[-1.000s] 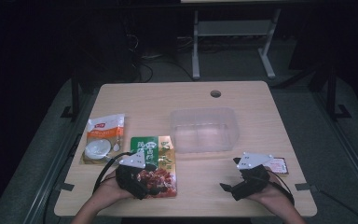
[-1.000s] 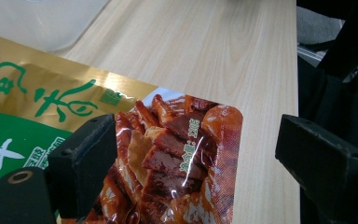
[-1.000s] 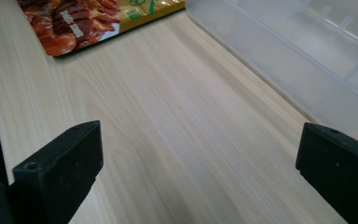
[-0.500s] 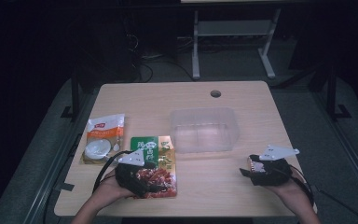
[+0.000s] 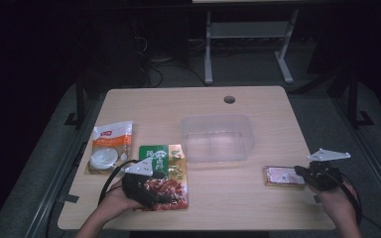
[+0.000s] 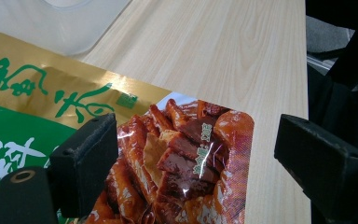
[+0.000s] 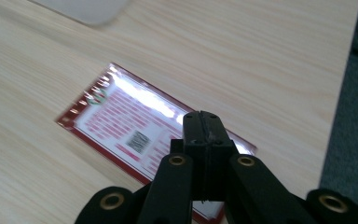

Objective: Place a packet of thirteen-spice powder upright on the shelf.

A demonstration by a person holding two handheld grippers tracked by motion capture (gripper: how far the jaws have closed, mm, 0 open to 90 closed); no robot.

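A green and gold snack pouch (image 5: 162, 163) with red meat pictured on it (image 6: 182, 154) lies flat at the front left. My left gripper (image 5: 161, 194) (image 6: 198, 140) rests over its near right corner, open, the jaws wide on either side of that corner. A small red-edged packet (image 5: 282, 176) (image 7: 130, 121) lies flat at the front right. My right gripper (image 5: 298, 172) (image 7: 203, 119) sits at the packet's right end. Its jaws have just been closing and now stand shut, pressed together over the packet with nothing seen between them.
A clear plastic tub (image 5: 217, 139) (image 6: 70, 23) stands in the middle of the table (image 5: 178, 106). A white and orange pouch (image 5: 109, 146) lies at the left edge. A cable hole (image 5: 229, 99) is at the back. The table's right edge is close to my right hand.
My right hand has moved right, its jaws have gone from open to shut, and the red packet now lies uncovered to its left. The left gripper has stayed put.
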